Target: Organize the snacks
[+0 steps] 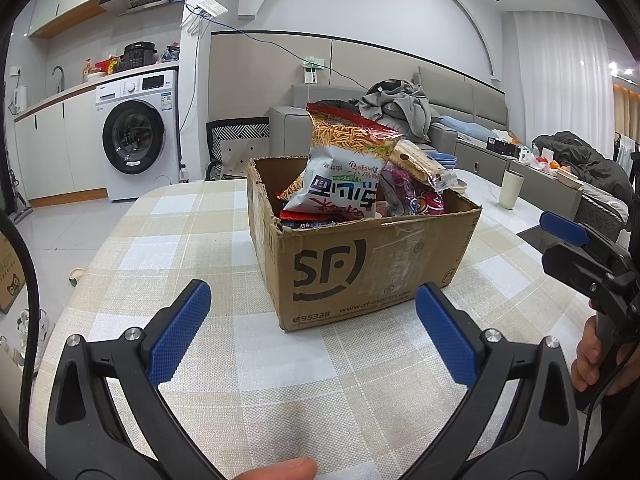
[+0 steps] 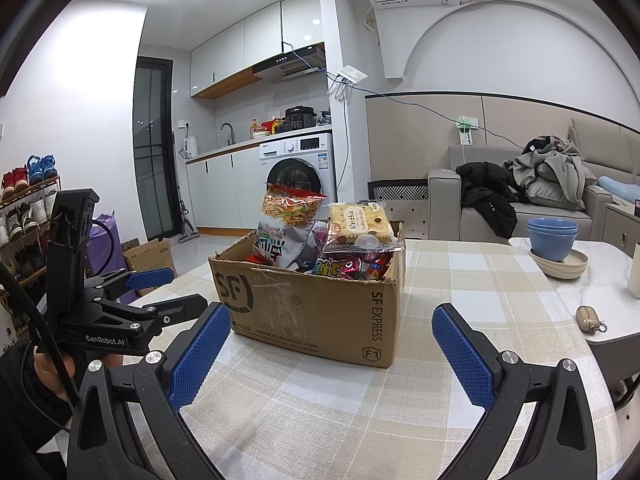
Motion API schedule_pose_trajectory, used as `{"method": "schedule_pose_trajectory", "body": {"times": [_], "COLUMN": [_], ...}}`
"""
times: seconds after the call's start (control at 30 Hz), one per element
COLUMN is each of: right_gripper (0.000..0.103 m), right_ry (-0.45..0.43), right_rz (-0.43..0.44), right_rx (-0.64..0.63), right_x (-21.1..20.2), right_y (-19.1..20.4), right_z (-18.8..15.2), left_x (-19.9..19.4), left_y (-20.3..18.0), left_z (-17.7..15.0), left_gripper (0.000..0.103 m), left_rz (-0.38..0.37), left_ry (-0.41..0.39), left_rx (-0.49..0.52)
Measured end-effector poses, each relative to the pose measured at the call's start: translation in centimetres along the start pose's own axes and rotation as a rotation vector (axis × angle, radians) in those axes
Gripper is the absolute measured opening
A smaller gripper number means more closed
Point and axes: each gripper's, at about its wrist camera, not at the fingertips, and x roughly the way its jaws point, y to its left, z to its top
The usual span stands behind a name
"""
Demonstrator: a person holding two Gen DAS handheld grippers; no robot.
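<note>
A brown SF Express cardboard box [image 1: 352,268] [image 2: 320,312] stands open on the checked tablecloth. Snack bags stick up out of it: a white and red noodle-snack bag [image 1: 340,168] [image 2: 284,228], a clear pack of crackers [image 1: 420,164] [image 2: 358,224] and a purple and red bag [image 1: 412,200] [image 2: 344,266]. My left gripper [image 1: 314,332] is open and empty, just short of the box's near corner. My right gripper [image 2: 332,354] is open and empty in front of the box. Each gripper shows at the edge of the other's view, the right one [image 1: 576,240] and the left one [image 2: 160,292].
A stack of blue bowls on beige plates [image 2: 554,248] and a small metal object [image 2: 588,318] sit on the marble table to the right. A pale cup [image 1: 511,189] stands behind the box. Sofa with clothes, washing machine and shoe rack lie beyond.
</note>
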Motion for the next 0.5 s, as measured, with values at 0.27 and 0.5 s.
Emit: {"method": "schedule_pose_trajectory", "body": {"times": [0.27,0.5], "right_gripper": [0.103,0.103], "right_ry": [0.0,0.0], "right_rz": [0.0,0.0], "right_rx": [0.001,0.0], "right_x": [0.01,0.0], "right_y": [-0.01,0.0], "right_z": [0.0,0.0], "left_x": [0.06,0.1], "left_y": [0.02,0.03], "left_z": [-0.02,-0.02], "left_gripper": [0.102,0.102], "left_rz": [-0.001,0.001], "left_ry": [-0.001,-0.003], "left_rx": [0.0,0.0]}}
